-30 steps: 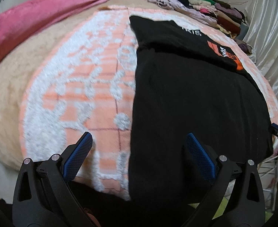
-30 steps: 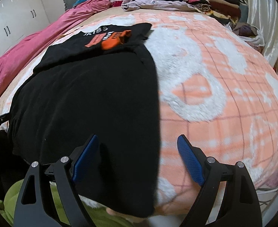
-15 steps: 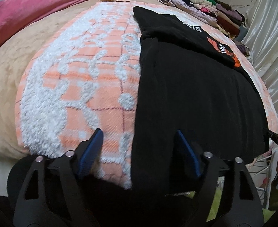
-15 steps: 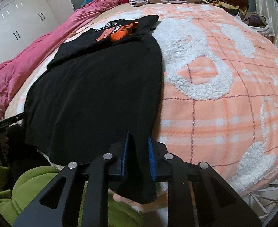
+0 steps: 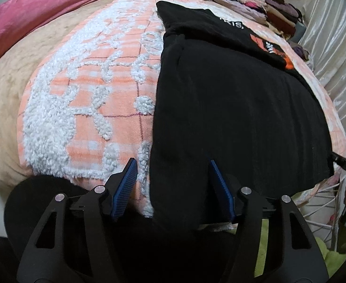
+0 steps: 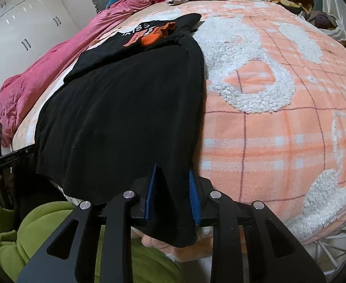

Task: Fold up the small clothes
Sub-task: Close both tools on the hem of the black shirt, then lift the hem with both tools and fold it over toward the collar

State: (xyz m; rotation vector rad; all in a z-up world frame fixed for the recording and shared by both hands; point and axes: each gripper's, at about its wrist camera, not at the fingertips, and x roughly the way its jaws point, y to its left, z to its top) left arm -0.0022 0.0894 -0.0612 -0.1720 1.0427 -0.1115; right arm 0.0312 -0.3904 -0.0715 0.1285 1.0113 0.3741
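Black shirt [image 5: 231, 108] hem now sits between both our grippers: the left gripper [image 5: 173, 186], wide before, is closing; the right gripper [image 6: 171, 195] pinches it, easing open.

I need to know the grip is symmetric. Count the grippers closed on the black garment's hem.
1. The right gripper pinches the black garment at its near corner, jaws opening slightly. The left gripper straddles the opposite corner, closing but not yet gripping.

Orange-and-white fleecy blanket [image 6: 278, 127] over the bed; crumpled pink quilt [image 6: 55, 70] along one side, clothes pile [image 5: 262, 2] at far end, white wardrobe [image 6: 19, 28] beyond.
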